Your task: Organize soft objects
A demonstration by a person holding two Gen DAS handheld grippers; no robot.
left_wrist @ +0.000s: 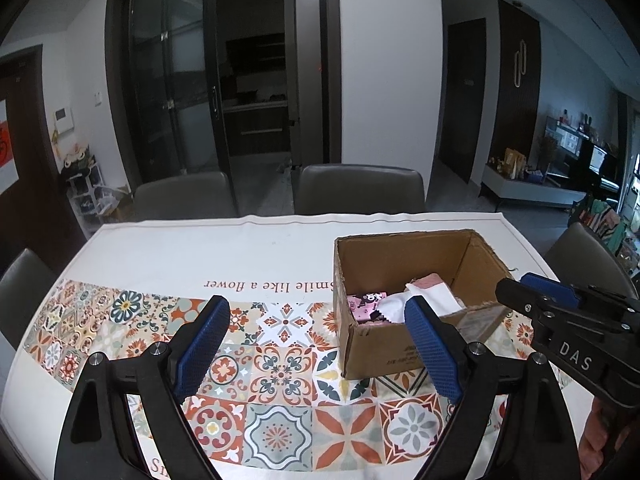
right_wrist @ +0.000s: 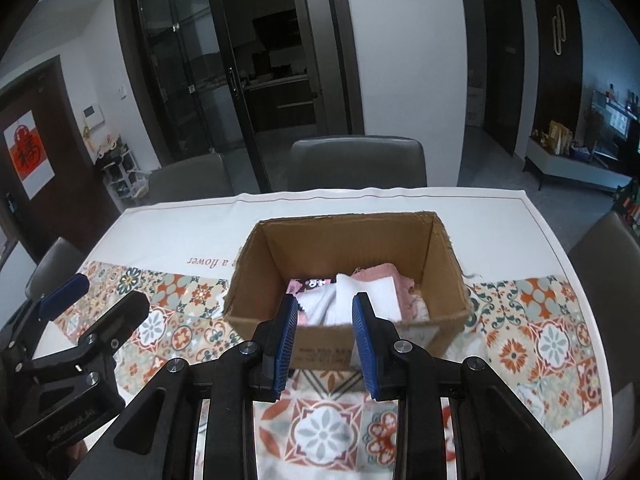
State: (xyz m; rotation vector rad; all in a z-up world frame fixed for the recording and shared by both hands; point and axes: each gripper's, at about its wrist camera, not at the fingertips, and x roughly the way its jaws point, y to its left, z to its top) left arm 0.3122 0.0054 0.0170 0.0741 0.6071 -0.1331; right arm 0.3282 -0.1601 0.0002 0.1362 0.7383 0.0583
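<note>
Left wrist view: the left gripper (left_wrist: 316,344) hangs over the tiled worktop (left_wrist: 280,364) with its jaws spread wide and nothing between them. The cardboard box (left_wrist: 384,352) sits just right of it, its near wall partly behind the right pad. Inside lie the soft things: a pink printed packet (left_wrist: 366,304), a white folded cloth (left_wrist: 432,298) and a pink cloth (left_wrist: 430,280) behind it. The right gripper (left_wrist: 536,288) reaches in toward the box's right wall.

Right wrist view: the right gripper (right_wrist: 325,344) faces the box (right_wrist: 448,276) head-on, jaws parted and empty, just short of the near wall. The white cloth (right_wrist: 360,296) stands proud of the pile. These pieces look light and limp; a pinch on a raised fold should hold best, since a flat edge would likely slip.
</note>
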